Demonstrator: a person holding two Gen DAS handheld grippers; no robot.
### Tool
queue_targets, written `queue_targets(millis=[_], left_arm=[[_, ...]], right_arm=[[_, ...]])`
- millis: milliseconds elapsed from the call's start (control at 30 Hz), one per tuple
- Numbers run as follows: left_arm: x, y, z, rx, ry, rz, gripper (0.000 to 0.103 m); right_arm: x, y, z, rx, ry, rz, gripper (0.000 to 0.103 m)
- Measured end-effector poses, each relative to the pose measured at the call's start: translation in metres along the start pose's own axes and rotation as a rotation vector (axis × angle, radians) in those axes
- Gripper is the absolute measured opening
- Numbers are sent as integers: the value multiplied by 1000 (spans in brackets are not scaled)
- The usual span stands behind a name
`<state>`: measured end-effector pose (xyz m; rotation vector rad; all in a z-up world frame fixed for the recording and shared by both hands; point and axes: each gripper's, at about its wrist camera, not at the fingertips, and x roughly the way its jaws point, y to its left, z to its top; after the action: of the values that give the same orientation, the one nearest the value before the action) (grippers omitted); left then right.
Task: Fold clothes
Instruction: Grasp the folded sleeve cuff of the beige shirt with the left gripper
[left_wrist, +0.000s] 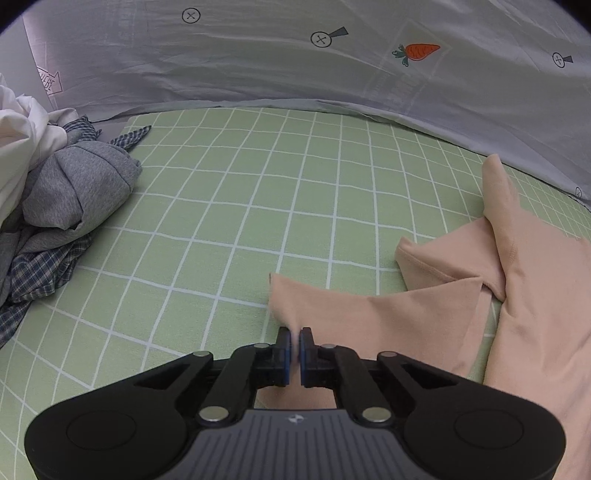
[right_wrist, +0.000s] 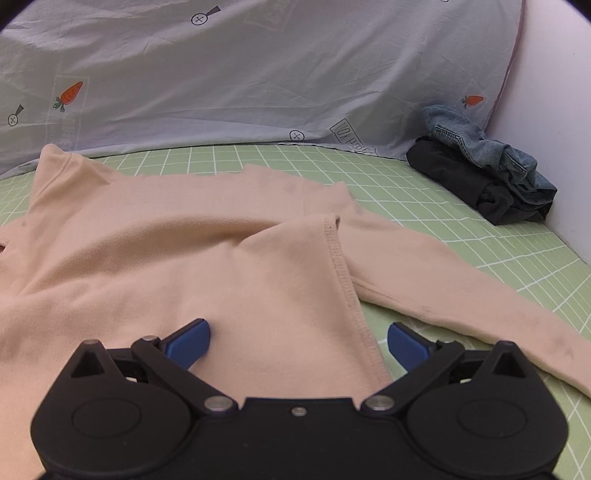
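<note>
Left jaws pinched on peach cloth, right jaws spread wide above it.

The left gripper (left_wrist: 294, 341) clamps a sleeve end of the peach top (right_wrist: 192, 251), which lies rumpled on the green checked sheet (left_wrist: 229, 206); the right gripper (right_wrist: 298, 341) straddles its hem. A pale carrot-print quilt (right_wrist: 258, 74) rises behind, grey and plaid clothes (left_wrist: 62, 206) heap at left, and jeans over black fabric (right_wrist: 491, 173) sit by the white wall (right_wrist: 554, 92).

Peach long-sleeve top (right_wrist: 207, 258) rumpled, spread on bed.
</note>
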<state>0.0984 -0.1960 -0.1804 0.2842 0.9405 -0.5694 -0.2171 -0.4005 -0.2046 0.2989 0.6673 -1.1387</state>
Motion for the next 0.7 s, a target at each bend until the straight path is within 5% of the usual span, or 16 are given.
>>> queue_targets(millis=[133,400,567,700], left_arm=[[-30,23,5,-52,-87,84,6],[-104,67,3,-121,-290,278,6],[-107,72,-27,-130,-224,316,6],[-93,81,-58,-174,-74,319,13]], right_arm=[[3,-16,-1,93,17,73,103],[3,-12,-4,90,16,68,103],[3,-13,-3,88,15,71,103],[3,-14,-3,86,15,73,103]])
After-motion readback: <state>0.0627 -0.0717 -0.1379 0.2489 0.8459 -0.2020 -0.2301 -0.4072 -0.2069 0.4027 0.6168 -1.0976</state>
